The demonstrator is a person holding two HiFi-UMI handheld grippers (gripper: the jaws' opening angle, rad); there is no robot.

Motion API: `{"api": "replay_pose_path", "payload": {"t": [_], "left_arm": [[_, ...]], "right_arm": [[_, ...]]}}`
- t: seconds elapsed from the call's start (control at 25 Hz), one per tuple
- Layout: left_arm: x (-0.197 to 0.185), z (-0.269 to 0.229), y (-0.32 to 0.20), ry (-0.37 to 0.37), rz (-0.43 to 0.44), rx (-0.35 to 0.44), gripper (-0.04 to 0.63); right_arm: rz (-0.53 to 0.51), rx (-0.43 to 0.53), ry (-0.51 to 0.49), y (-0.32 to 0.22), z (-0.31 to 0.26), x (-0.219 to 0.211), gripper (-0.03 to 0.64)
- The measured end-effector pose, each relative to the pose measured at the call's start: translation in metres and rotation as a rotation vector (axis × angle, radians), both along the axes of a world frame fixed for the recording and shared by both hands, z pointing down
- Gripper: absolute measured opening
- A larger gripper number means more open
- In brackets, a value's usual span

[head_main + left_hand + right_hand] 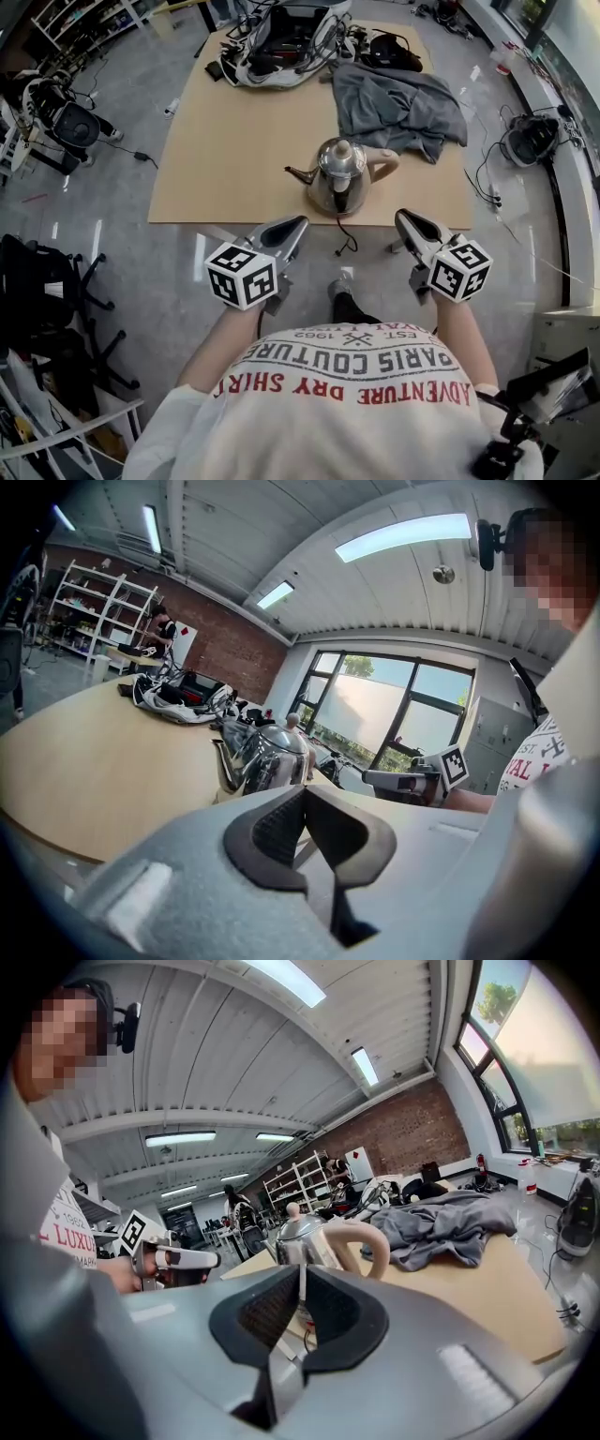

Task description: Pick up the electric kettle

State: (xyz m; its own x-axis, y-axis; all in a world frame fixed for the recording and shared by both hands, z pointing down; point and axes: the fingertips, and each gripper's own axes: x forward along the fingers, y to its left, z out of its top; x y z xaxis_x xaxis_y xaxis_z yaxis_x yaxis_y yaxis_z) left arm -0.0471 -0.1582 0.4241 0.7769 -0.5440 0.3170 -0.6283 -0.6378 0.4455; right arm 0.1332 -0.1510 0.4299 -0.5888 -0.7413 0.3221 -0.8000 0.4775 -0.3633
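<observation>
A shiny steel electric kettle [339,178] with a cream handle [384,167] stands near the front edge of a tan mat [225,141] on the floor, spout pointing left. Its black cord [345,239] trails off the mat. My left gripper [298,225] hangs shut and empty just short of the mat, left of the kettle. My right gripper [403,219] hovers to the kettle's right, its jaws parted by a narrow slit with nothing between them. The left gripper view has the kettle [272,757] beyond the shut gripper [305,794]. The right gripper view shows it [305,1237] past the gripper [300,1274].
A grey cloth [398,103] lies crumpled behind the kettle. An open bag full of cables [281,42] sits at the mat's far end. A fan [75,122] and black chairs [56,300] stand at the left. My shoe [342,286] is between the grippers.
</observation>
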Motion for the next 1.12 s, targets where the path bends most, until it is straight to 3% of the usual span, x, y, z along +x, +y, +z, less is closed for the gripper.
{"api": "replay_pose_path", "payload": {"t": [0.4,0.76,0.84,1.12], "left_arm": [[0.002,0.033,-0.044,-0.016,-0.064,-0.052,0.002],[-0.016,0.048,-0.07,-0.055,-0.131,-0.048,0.005],[-0.02,0.051,-0.076,-0.055,-0.151,-0.051,0.069],[-0.02,0.057,-0.102,-0.066,-0.193,-0.038,0.144]], "right_arm": [[-0.005,-0.057,0.044,-0.056,0.033,0.015,0.048],[0.033,-0.076,0.12,-0.088,0.055,0.025,0.122],[0.049,-0.079,0.131,-0.095,0.06,0.029,0.145],[0.067,-0.1,0.149,-0.117,0.075,0.034,0.176]]}}
